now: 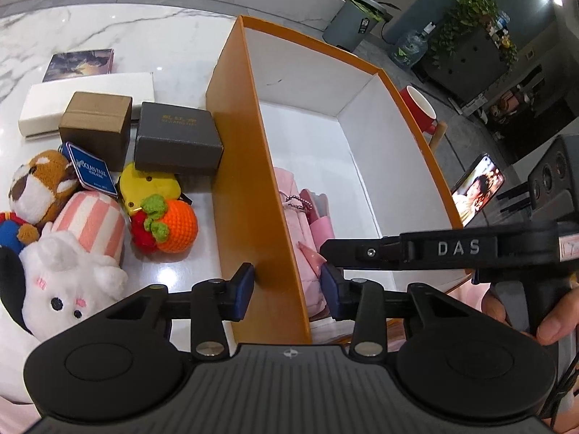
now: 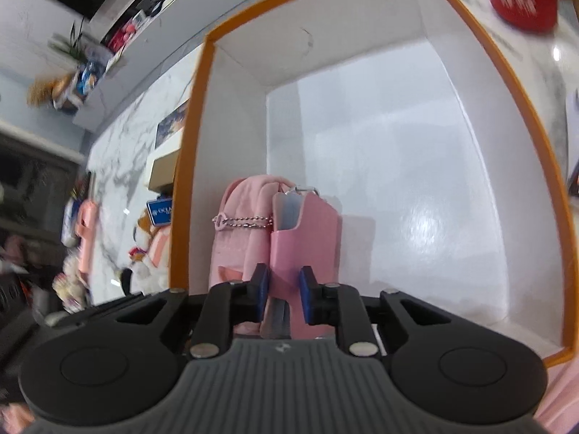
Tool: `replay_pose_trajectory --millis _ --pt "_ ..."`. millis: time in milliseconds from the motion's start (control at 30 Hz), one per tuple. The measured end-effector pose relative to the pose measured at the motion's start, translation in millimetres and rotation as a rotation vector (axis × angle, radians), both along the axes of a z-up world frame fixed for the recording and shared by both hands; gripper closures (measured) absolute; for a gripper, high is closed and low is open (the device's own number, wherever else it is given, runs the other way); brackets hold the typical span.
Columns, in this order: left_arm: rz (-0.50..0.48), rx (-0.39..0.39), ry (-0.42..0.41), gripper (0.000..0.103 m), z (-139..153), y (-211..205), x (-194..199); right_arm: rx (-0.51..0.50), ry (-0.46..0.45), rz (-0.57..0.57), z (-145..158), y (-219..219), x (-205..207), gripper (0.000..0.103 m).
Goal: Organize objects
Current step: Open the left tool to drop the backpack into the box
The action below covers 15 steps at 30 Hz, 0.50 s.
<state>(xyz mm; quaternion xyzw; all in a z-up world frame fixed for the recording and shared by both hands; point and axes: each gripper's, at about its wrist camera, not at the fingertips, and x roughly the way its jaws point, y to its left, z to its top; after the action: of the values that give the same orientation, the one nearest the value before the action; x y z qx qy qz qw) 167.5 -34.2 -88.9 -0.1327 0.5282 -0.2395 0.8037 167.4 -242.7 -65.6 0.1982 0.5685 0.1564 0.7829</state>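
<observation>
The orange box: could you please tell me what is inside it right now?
Inside the orange box, a pink pouch with a ball chain stands beside pink fabric near the left wall. Their lower ends are hidden behind the right gripper.

A white marble table (image 1: 119, 32) carries an orange box (image 1: 249, 166) at right, dark grey (image 1: 177, 141) and brown (image 1: 96, 123) boxes beside it, plush toys (image 1: 68, 275) near left, and a red cup (image 1: 421, 108) far right.
</observation>
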Motion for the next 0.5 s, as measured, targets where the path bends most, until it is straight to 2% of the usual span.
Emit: replay_pose_trajectory --millis 100,233,400,500 --pt "0.0 -0.006 0.0 0.058 -0.6 1.0 -0.5 -0.079 -0.031 0.069 4.0 16.3 1.5 0.084" --pt "0.005 -0.02 -0.004 0.058 -1.4 2.6 -0.4 -0.107 -0.066 0.1 2.4 22.9 3.3 0.084" --pt "0.015 -0.06 0.004 0.057 -4.2 7.9 0.4 -0.074 -0.079 0.084 1.1 13.7 0.1 0.081" --pt "0.016 -0.059 -0.006 0.053 -3.8 7.9 0.8 -0.055 -0.083 0.065 0.6 10.1 -2.0 0.08"
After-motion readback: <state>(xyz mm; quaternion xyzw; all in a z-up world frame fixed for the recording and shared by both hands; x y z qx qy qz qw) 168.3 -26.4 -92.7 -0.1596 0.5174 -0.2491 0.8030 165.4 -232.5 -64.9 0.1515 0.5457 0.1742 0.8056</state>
